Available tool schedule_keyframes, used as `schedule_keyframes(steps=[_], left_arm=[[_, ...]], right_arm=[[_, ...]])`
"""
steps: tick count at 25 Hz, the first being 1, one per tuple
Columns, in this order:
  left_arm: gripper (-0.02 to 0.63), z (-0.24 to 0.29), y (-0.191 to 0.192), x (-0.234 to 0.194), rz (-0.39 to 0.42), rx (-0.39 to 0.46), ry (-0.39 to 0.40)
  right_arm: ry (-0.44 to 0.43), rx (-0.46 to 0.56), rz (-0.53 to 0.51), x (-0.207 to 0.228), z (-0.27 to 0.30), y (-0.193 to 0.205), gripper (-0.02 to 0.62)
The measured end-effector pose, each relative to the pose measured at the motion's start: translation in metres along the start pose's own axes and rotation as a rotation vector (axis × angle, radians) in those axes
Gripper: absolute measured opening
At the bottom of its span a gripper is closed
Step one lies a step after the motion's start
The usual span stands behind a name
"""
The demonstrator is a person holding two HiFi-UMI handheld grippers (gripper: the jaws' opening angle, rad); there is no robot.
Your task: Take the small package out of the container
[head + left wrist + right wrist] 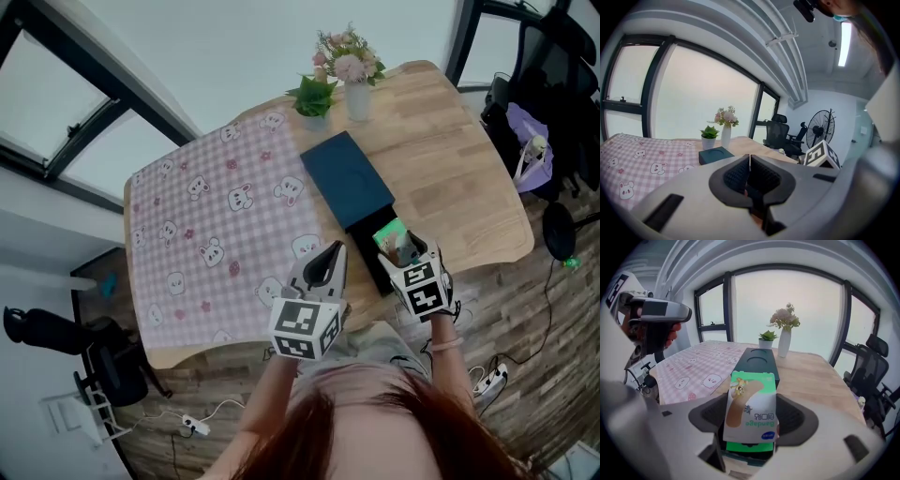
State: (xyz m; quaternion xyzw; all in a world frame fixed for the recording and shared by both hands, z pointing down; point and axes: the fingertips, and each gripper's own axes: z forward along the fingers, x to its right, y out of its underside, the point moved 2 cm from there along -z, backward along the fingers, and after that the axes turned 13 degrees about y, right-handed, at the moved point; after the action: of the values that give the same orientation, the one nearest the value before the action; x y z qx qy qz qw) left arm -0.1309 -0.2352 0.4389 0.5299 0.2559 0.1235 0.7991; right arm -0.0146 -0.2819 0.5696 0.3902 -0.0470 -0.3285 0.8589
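Small package [751, 401] | green bandage packet clamped upright in right gripper [409, 253], held over the dark box [347, 180] open end, likely to clear it | left gripper [324, 266] pinched together, empty, beside box.

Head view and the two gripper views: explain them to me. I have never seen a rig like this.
There is no robot here. A person holds a two-jaw gripper in each hand. The head view comes from a camera on the person's head, looking down at a wooden table. Each gripper view comes from a camera riding on that gripper, looking along its jaws.

On the table are a pink checked cloth, a dark container, a small potted plant and a vase of flowers.

The left gripper is shut with nothing in it. The right gripper is shut on a small bandage package, at the container's open near end.
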Motion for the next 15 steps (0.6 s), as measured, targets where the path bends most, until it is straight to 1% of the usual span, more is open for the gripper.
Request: schedule_keyframes(steps=[8,12,15], left_arm=[[0.014,-0.009,-0.010,0.025,0.067,0.018,-0.039],[0.014,-0.014,-0.015,0.037,0.095,0.027,-0.060],[0.014,-0.019,-0.019,0.045,0.137,0.022,-0.073]], right_arm=[[0.000,0.130,0.049,0.015,-0.032,-0.012,0.324],[-0.008,0.188,0.103,0.022,-0.050,-0.016,0.324],[0.008,0.248,0.133,0.028,-0.063,-0.024,0.324]])
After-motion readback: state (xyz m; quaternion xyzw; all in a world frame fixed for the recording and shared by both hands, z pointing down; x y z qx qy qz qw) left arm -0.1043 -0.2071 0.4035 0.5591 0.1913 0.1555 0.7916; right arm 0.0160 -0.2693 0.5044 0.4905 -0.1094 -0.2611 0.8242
